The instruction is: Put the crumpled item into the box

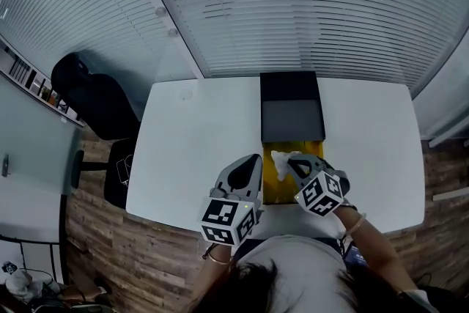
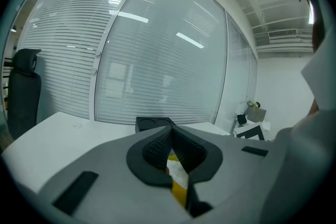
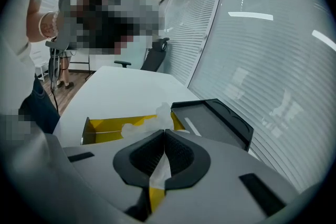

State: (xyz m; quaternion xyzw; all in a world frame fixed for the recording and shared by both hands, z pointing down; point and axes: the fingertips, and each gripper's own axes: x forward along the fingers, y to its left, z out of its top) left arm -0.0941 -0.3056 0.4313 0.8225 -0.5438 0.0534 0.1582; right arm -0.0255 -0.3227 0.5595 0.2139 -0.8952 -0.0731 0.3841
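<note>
Crumpled paper (image 1: 281,157) above yellow box (image 1: 270,185)

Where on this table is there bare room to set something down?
The white table is bare left of the black lid and yellow box, and again to their right. The near middle is crowded: left gripper beside the box, right gripper holding crumpled paper over it.

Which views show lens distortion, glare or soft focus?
Head view: mild bend, the blinds bow, table evenly lit. Left gripper view: strong fisheye, dark corners, light streaks on the glass wall. Right gripper view: same fisheye, crumpled item slightly soft.
</note>
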